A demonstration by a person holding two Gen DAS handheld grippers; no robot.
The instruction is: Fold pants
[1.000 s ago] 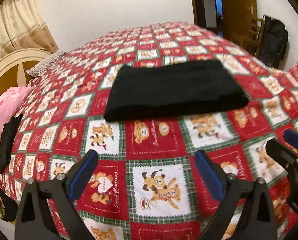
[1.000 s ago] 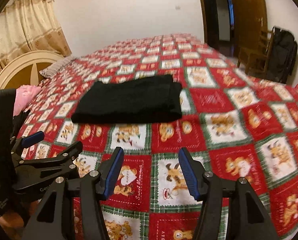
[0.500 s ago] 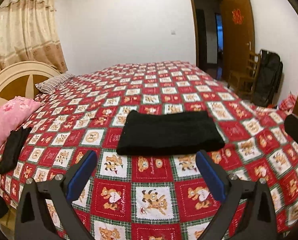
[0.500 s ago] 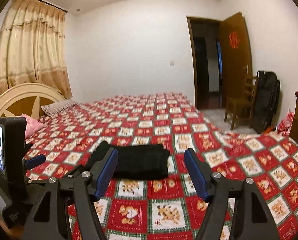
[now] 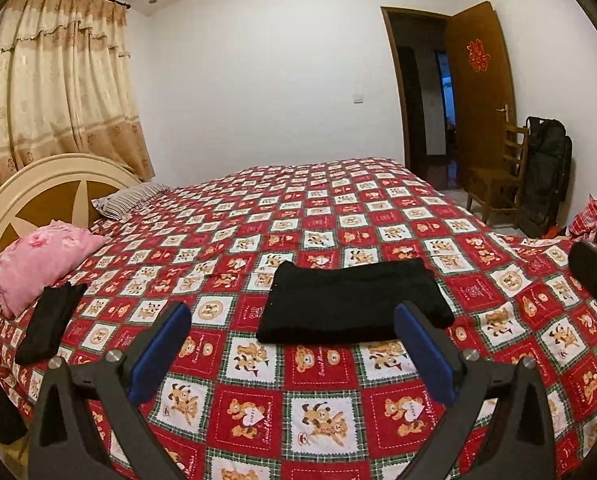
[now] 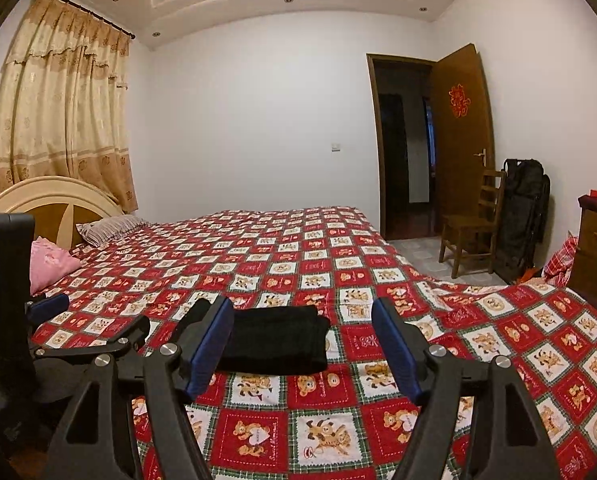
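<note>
The black pants (image 5: 352,302) lie folded into a flat rectangle on the red bear-patterned bedspread (image 5: 322,408); they also show in the right wrist view (image 6: 280,340). My left gripper (image 5: 290,316) is open and empty, held back from the pants above the near part of the bed. My right gripper (image 6: 302,312) is open and empty, also back from the pants. The left gripper's body (image 6: 82,344) shows at the left of the right wrist view.
A pink pillow (image 5: 38,256), a striped pillow (image 5: 130,198) and a small dark cloth (image 5: 50,326) lie at the headboard end on the left. A wooden chair (image 6: 472,226), a black bag (image 6: 524,216) and an open door (image 6: 460,136) stand at the right.
Both grippers have drawn back and tilted up from the folded pants, so the pants look smaller and the walls and ceiling have come into view. Both stay open and empty.
</note>
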